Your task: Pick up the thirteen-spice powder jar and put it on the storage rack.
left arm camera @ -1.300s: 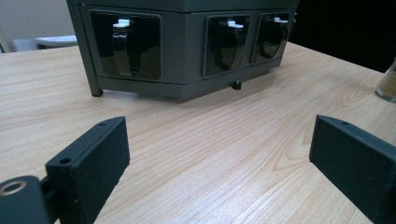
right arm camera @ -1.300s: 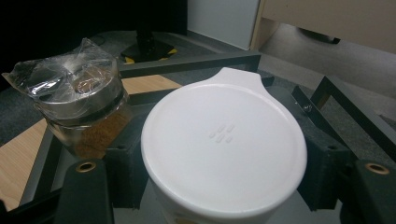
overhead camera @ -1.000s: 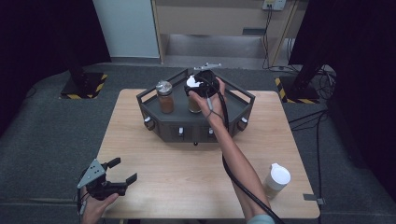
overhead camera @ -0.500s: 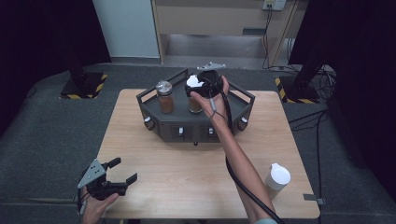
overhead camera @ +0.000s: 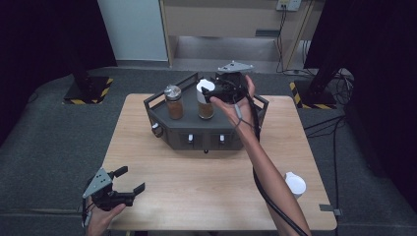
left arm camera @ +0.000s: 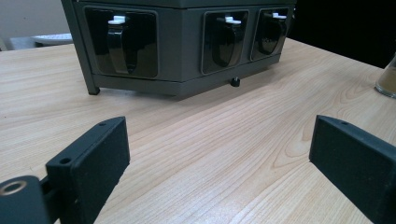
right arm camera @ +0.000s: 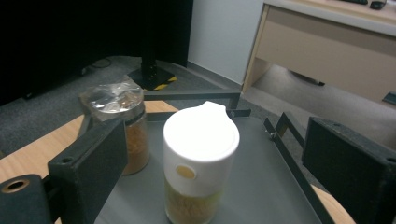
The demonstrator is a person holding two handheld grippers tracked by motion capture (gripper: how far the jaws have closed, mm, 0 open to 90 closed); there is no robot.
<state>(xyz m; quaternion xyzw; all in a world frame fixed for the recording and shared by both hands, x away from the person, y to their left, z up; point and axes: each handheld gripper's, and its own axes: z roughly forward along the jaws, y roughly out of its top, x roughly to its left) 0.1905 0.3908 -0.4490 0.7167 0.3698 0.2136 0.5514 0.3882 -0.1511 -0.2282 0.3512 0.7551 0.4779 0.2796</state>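
Observation:
A dark grey rack (overhead camera: 172, 139) stands at the table's far middle. On it stand a foil-topped jar of brown powder (overhead camera: 173, 102) and a white-capped jar of yellowish powder (overhead camera: 205, 98). My right gripper (overhead camera: 212, 93) is open beside the white-capped jar, coming at it from the right. In the right gripper view the white-capped jar (right arm camera: 201, 158) stands upright between and just ahead of the wide-apart jaws of the right gripper (right arm camera: 215, 161), and the foil-topped jar (right arm camera: 122, 126) is behind the left jaw. My left gripper (overhead camera: 129, 181) is open and empty above the table's near left corner.
Another white-capped jar (overhead camera: 295, 184) stands near the table's right front edge; its base (left arm camera: 386, 79) shows at the right of the left gripper view. The left gripper (left arm camera: 219, 149) faces the rack's front panel (left arm camera: 177, 46) with its white-tipped latches over bare wood.
My right gripper has shifted slightly right and back beside the white-capped jar. The jar and the left gripper have stayed where they were.

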